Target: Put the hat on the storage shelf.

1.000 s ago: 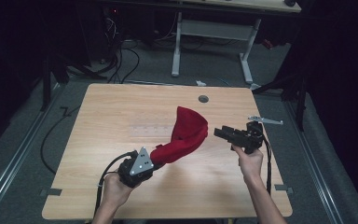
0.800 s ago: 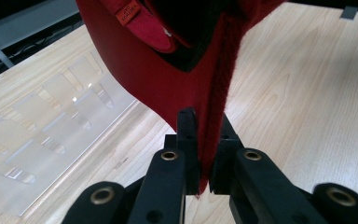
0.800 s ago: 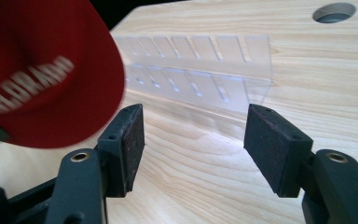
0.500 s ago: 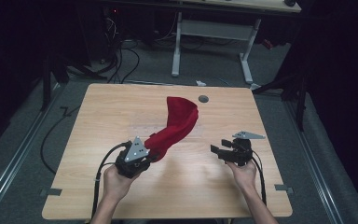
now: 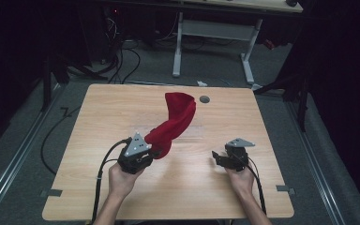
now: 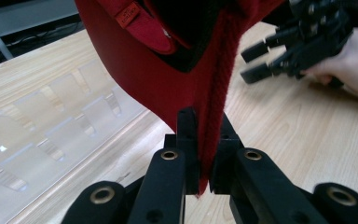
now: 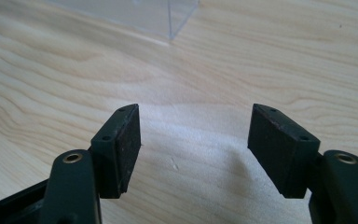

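Note:
A red fabric piece [image 5: 176, 119] with a black lining and a small sewn label stretches up from my left gripper [image 5: 154, 152] toward the far middle of the wooden table [image 5: 98, 117]. In the left gripper view the two jaws of my left gripper [image 6: 205, 154] are shut on the corded edge of the red fabric [image 6: 154, 70]. My right gripper [image 5: 215, 158] rests low at the front right, apart from the fabric. Its jaws stand wide open in the right gripper view [image 7: 193, 144] with only bare wood between them. The right gripper [image 6: 298, 42] also shows in the left gripper view.
A clear plastic rack [image 6: 51, 121] lies flat on the table beside the fabric; its corner [image 7: 170, 18] is just beyond the right jaws. A small dark round insert [image 5: 205, 99] sits near the far edge. Cables trail off the table's left side.
My right gripper has come away from the fabric's far end and dropped toward the front right. The fabric has swung left and now hangs from the left gripper alone.

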